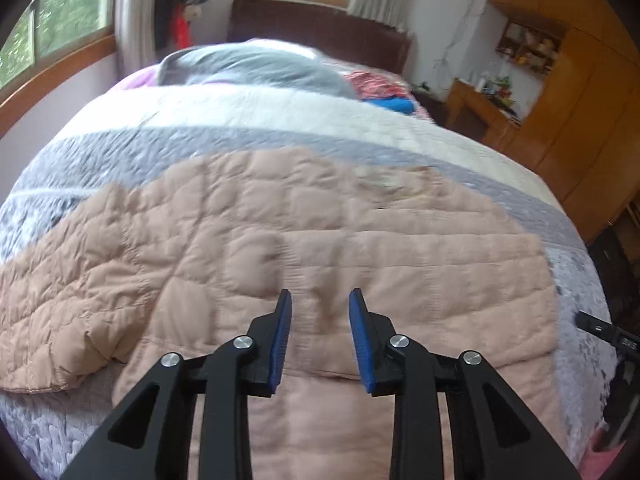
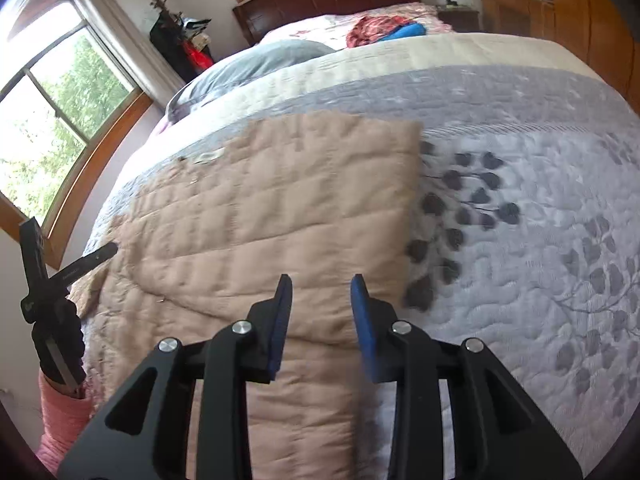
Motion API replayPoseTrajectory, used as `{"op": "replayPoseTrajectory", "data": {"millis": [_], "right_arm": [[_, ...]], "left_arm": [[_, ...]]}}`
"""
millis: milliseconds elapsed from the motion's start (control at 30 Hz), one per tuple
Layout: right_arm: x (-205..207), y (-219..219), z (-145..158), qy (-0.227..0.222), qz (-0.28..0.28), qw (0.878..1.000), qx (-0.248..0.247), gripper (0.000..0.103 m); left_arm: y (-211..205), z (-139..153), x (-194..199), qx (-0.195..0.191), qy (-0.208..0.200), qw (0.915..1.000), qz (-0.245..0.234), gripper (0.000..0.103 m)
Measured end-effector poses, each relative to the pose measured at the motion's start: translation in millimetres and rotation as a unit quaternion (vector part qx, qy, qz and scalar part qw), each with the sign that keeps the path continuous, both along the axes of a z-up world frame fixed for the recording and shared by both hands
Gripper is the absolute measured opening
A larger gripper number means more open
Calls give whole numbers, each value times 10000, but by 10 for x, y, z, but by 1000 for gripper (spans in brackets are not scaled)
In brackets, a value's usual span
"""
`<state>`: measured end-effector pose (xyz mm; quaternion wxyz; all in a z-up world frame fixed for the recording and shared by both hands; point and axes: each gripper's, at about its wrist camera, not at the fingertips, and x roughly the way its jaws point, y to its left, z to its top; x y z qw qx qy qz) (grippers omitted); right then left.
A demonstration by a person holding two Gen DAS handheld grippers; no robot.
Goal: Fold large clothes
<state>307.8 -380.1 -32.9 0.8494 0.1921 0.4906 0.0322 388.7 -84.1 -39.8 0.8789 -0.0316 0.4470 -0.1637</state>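
A pink quilted coat (image 1: 304, 232) lies spread on a grey leaf-patterned bedspread (image 2: 540, 208), partly folded, its right edge straight and square while a puffy sleeve (image 1: 60, 320) bulges loose at the left side of the left wrist view. Above it the left gripper (image 1: 320, 336) hangs with its blue pads (image 1: 280, 344) parted and nothing between them; the right gripper (image 2: 322, 324) stands likewise parted and empty over the coat's right edge, near where fabric meets bedspread. In the right wrist view the other tool shows at the far left, held in a gloved hand (image 2: 60, 336) with a pink sleeve cuff below it. Both tools point steeply down at the near hem, which runs out of view beneath them. The step in hand looks to be taking a fresh hold for the next fold. To do it well, each tool should probably bite a full thickness of the padded cloth near a corner, not just the slippery outer shell, and at matching heights so the fold line runs straight. The loose sleeve likely wants tucking across the body first, or it will make the bundle lopsided. Lifting both sides together and laying the coat down slowly should keep trapped air from puffing the layers apart.
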Motion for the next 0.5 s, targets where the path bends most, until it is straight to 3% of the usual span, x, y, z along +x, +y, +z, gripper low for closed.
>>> {"op": "replayPoseTrajectory", "data": {"millis": [133, 300, 500], "right_arm": [[207, 305, -130, 354, 105, 9992, -152, 31], [398, 412, -486, 781, 39, 9963, -341, 28], [396, 358, -631, 729, 1, 9971, -203, 28]], "left_arm": [[-351, -105, -59, 200, 176, 9990, -364, 30], [-586, -556, 57, 530, 599, 9957, -478, 30], [-598, -704, 31, 520, 413, 9957, -648, 31]]}}
